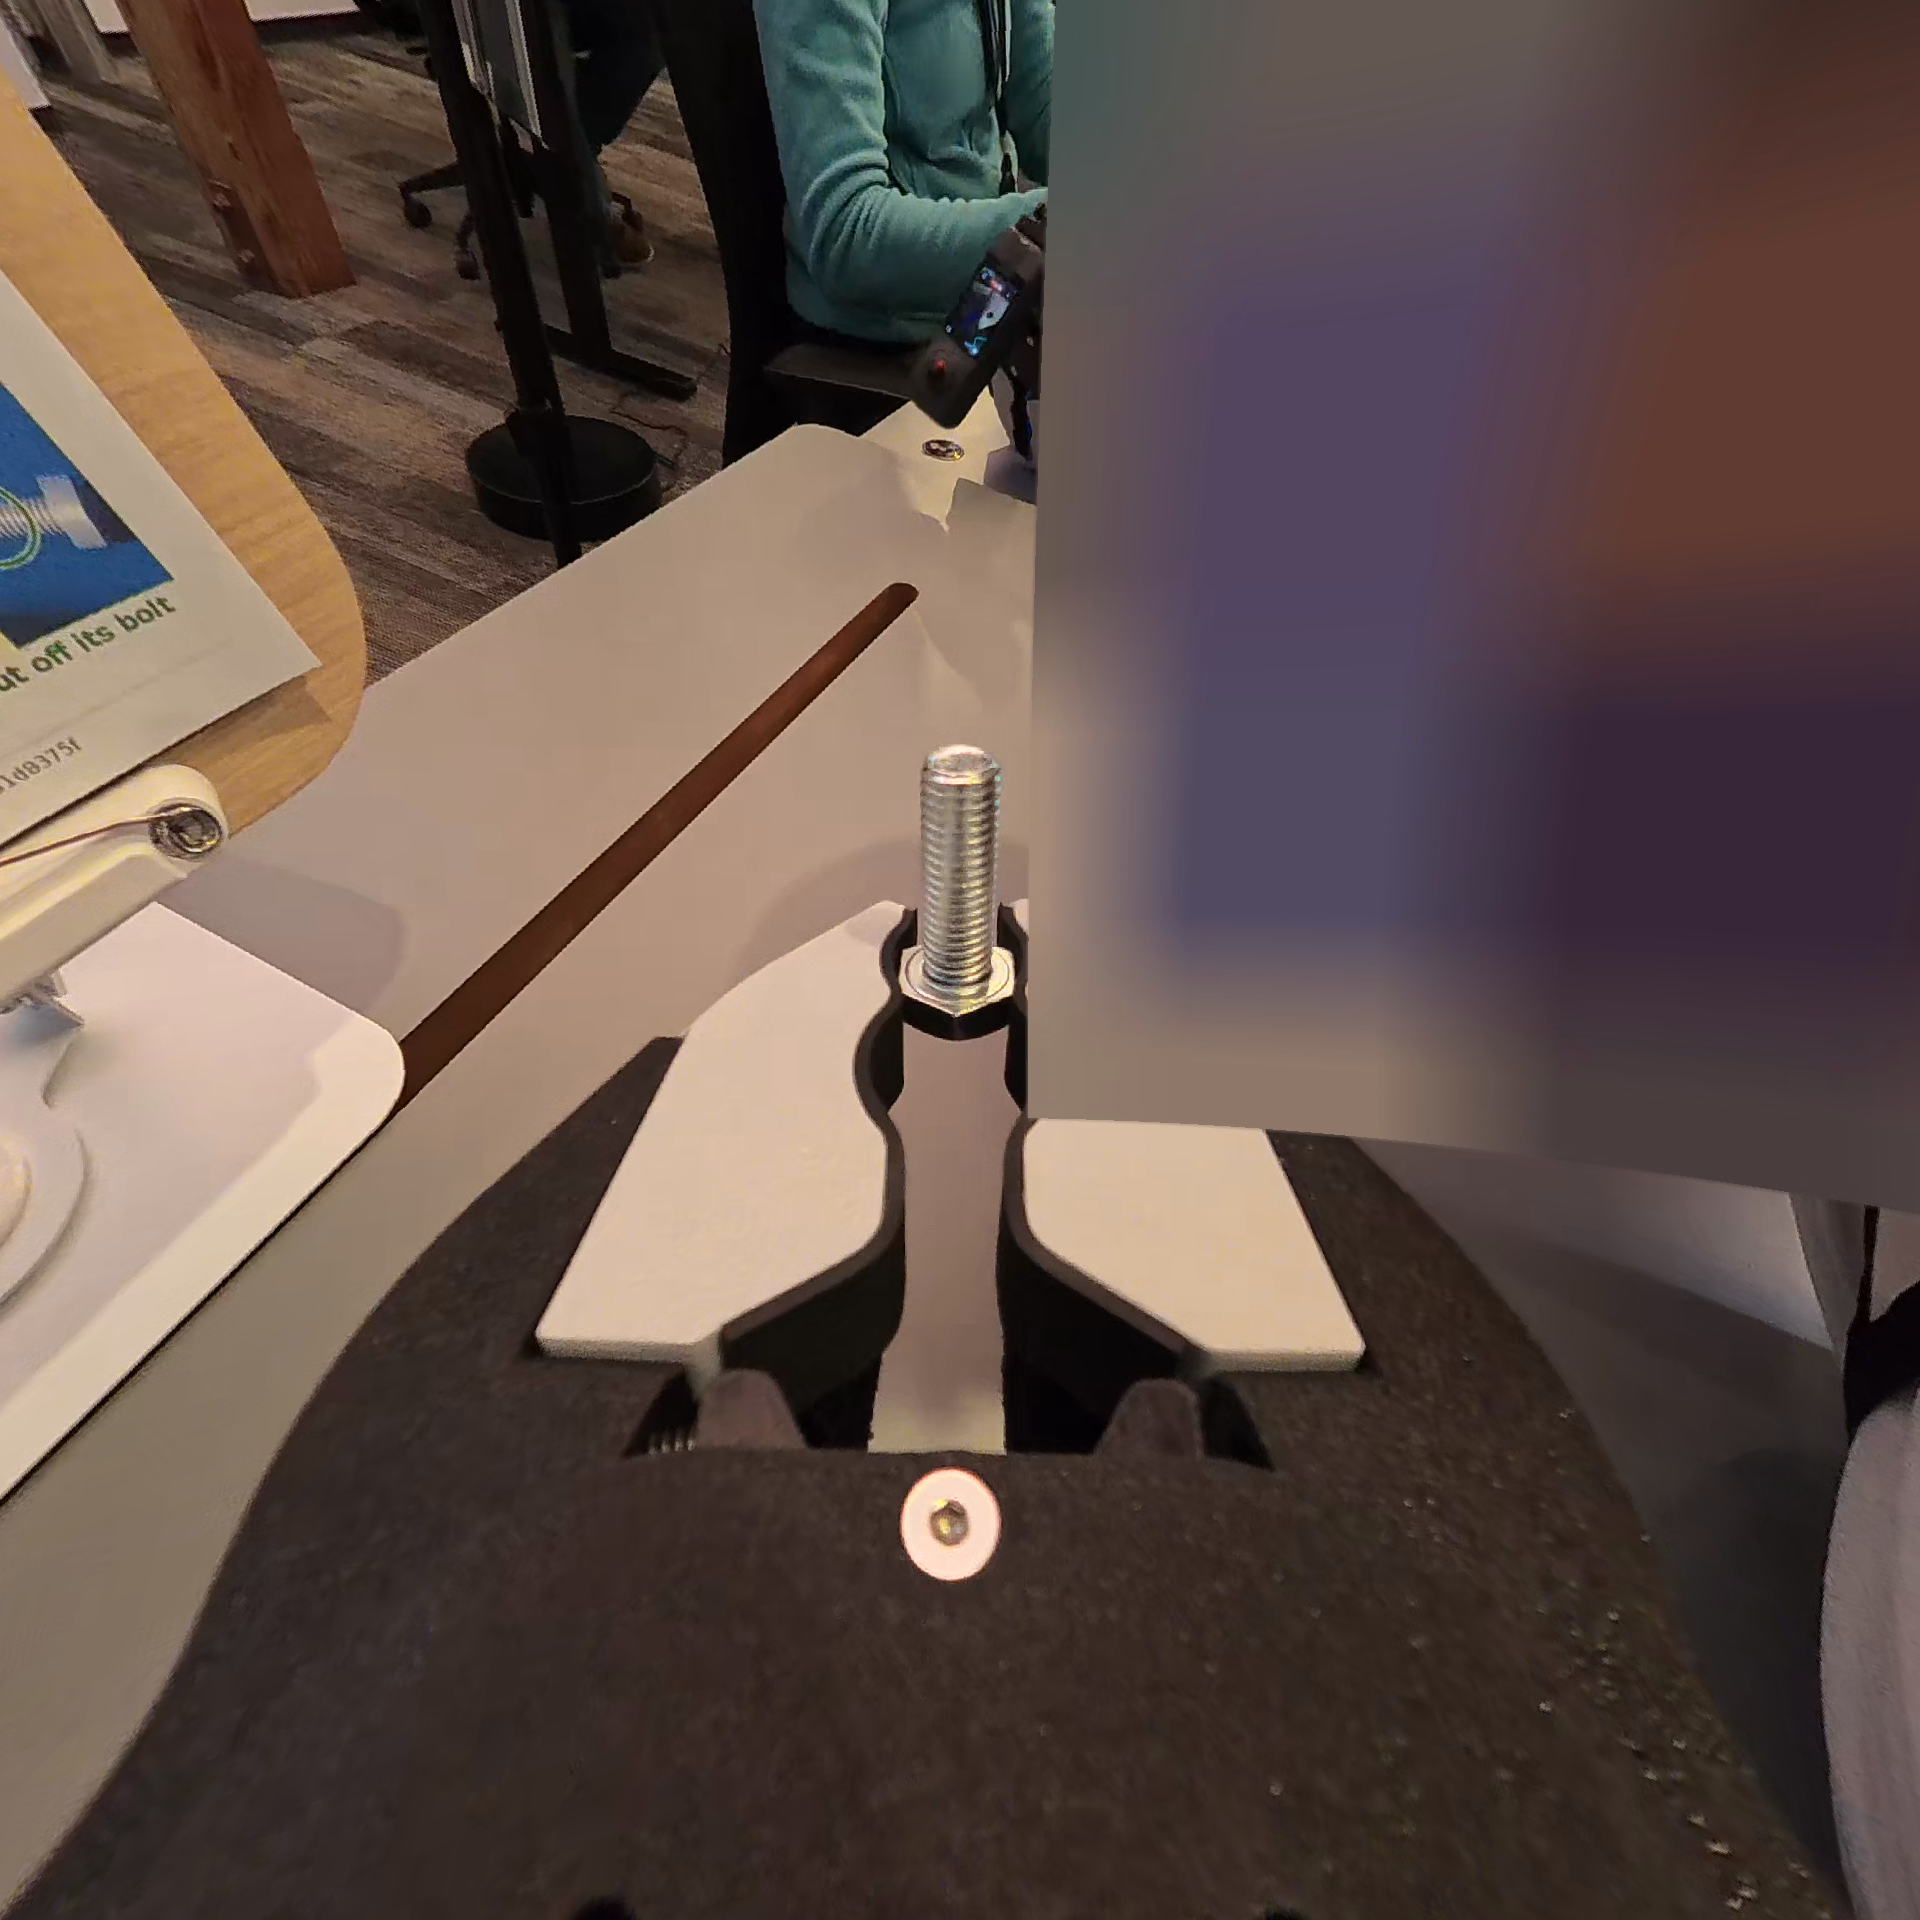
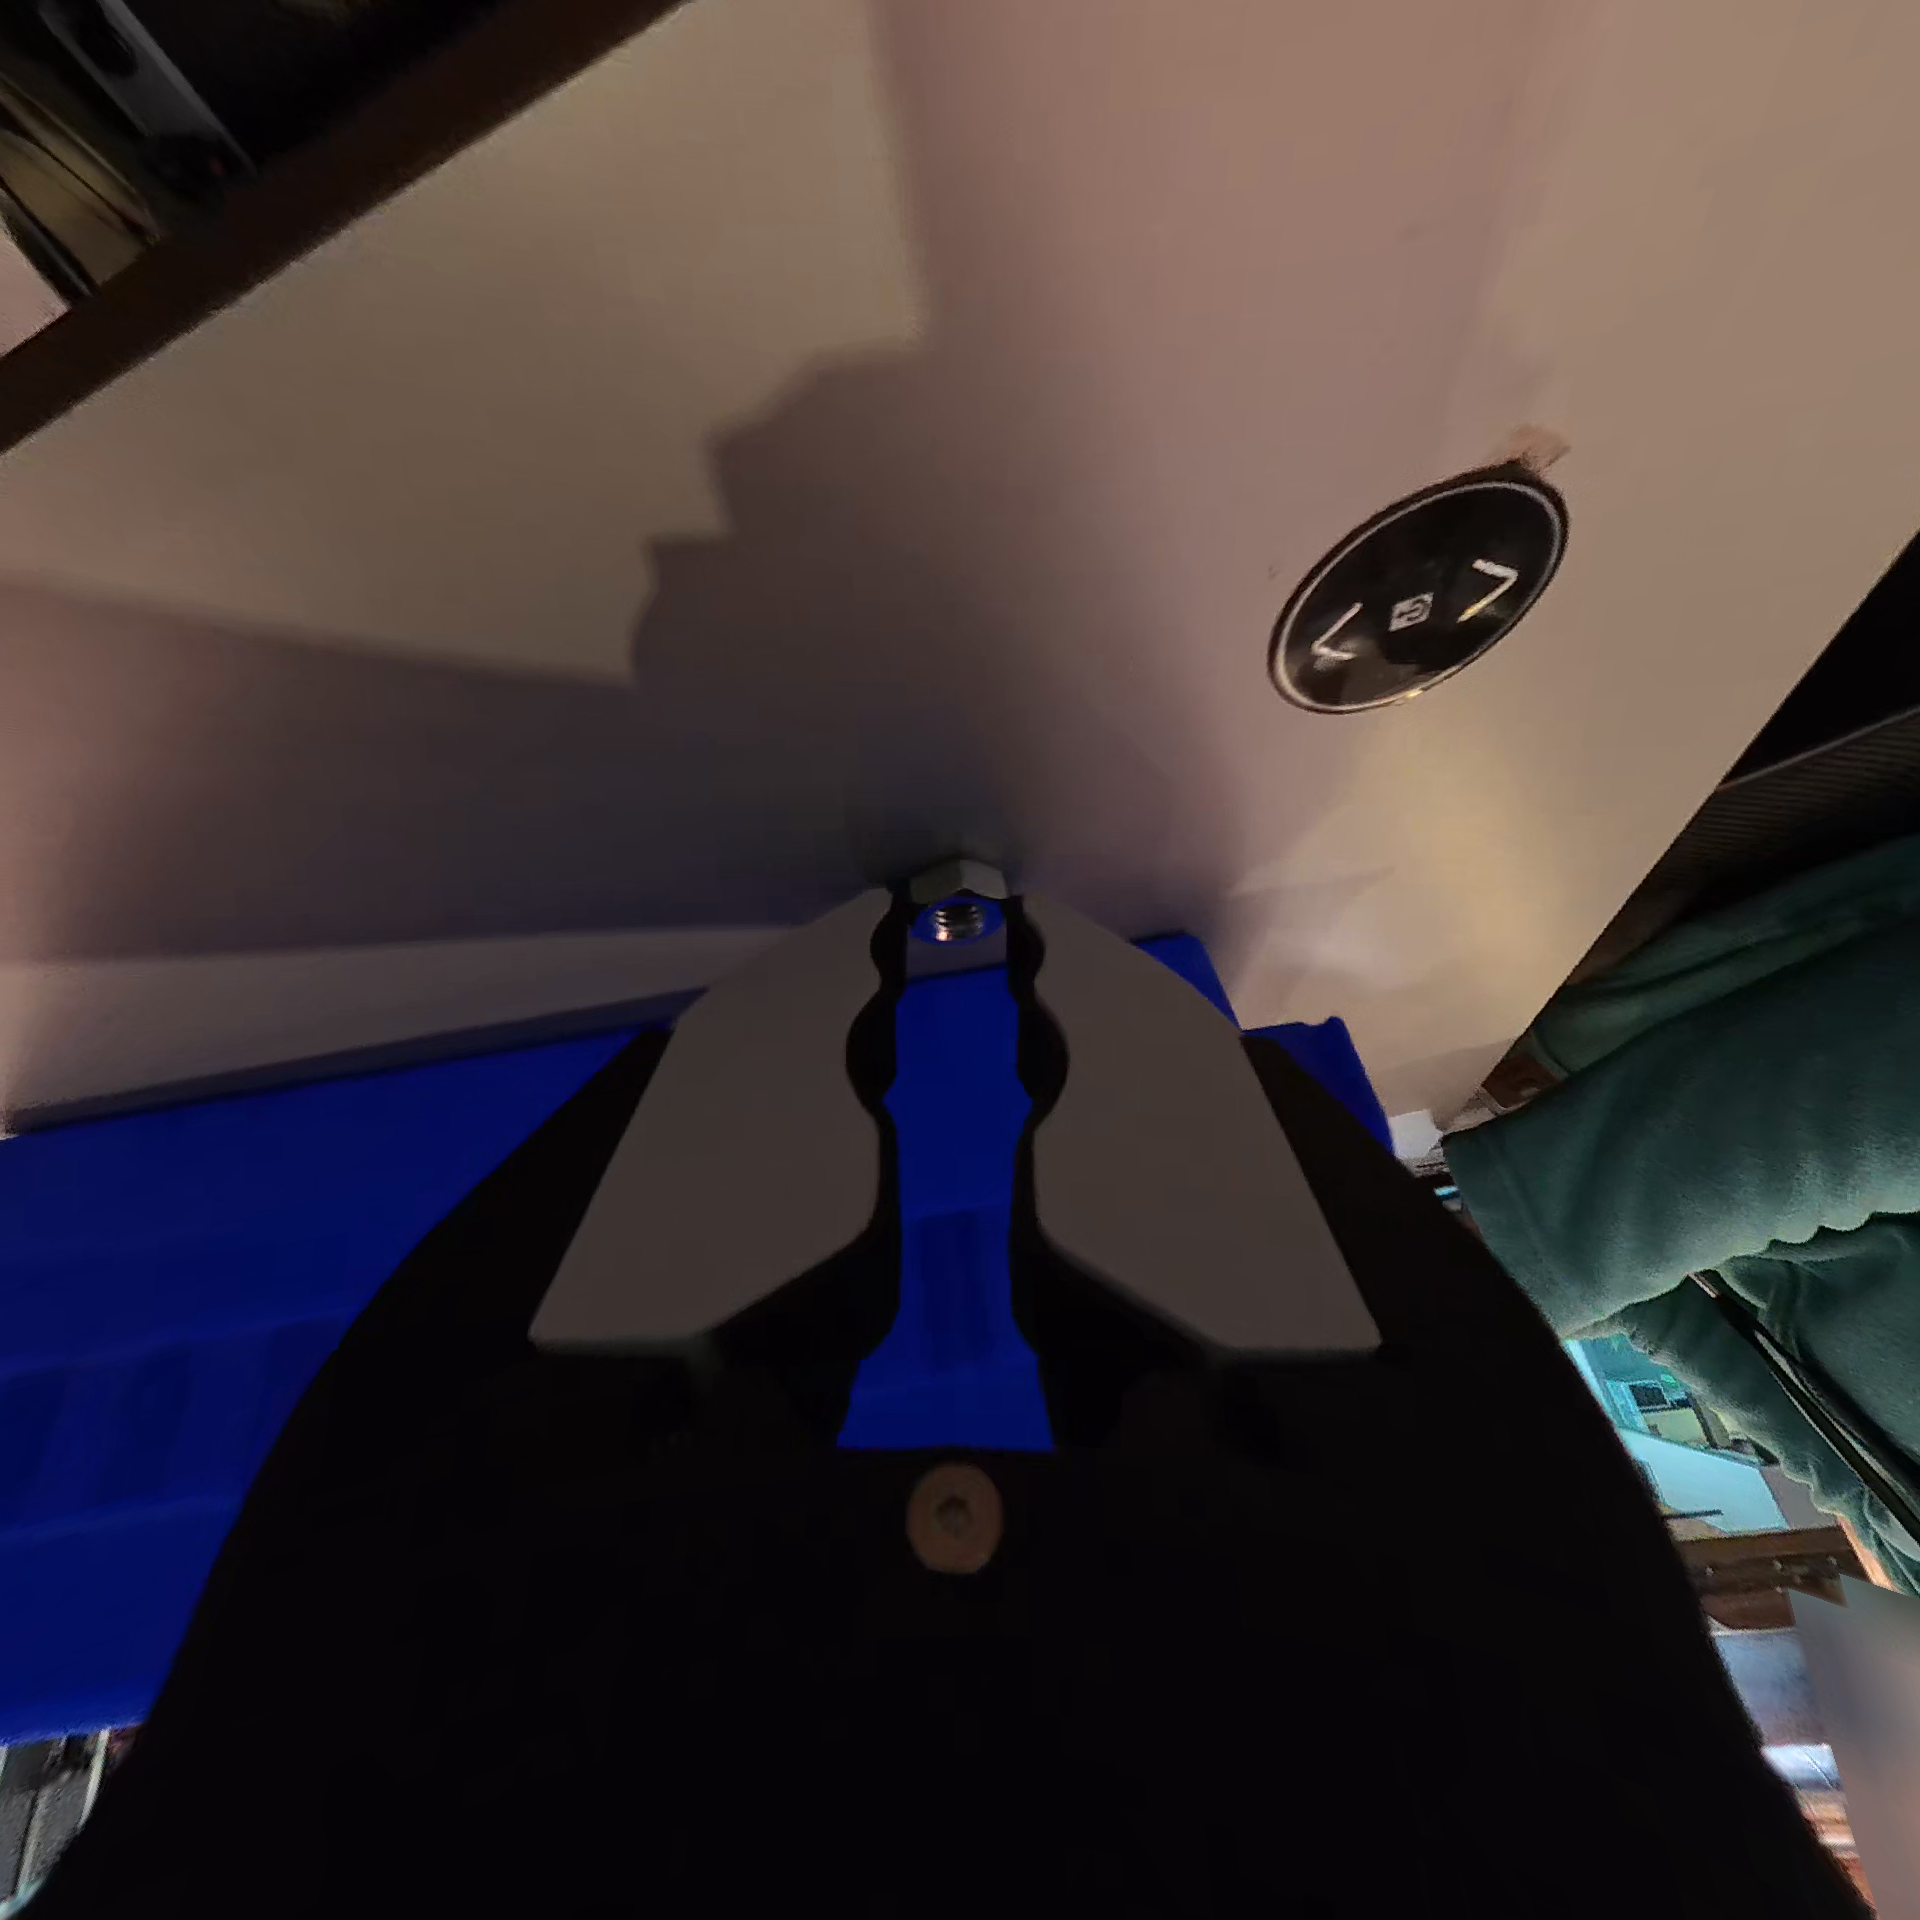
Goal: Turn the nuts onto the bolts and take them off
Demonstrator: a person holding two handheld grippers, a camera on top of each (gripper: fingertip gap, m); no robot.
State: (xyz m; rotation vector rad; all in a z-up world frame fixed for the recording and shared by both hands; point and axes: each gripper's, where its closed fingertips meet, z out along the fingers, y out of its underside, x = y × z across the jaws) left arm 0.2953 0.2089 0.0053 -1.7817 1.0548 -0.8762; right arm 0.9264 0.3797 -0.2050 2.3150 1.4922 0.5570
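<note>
In the left wrist view my left gripper (image 1: 956, 987) is shut on the hex head of a silver bolt (image 1: 958, 862). The bolt stands upright, threaded shaft pointing up, above the white table (image 1: 623, 748). In the right wrist view my right gripper (image 2: 951, 914) is shut on a silver hex nut (image 2: 954, 899), held at the fingertips with its threaded hole facing the camera. The nut is just above the white table (image 2: 520, 520), at the edge of a blue tray (image 2: 312, 1195). A large blurred patch hides the right half of the left wrist view.
A dark slot (image 1: 665, 821) runs diagonally across the table. A stand with a printed sheet (image 1: 94, 582) is at the left on a white base (image 1: 208, 1091). A round black control button (image 2: 1418, 603) sits in the table. A person in a teal fleece (image 1: 894, 156) sits beyond the table. There is about 70 cm between the tips of the two grippers.
</note>
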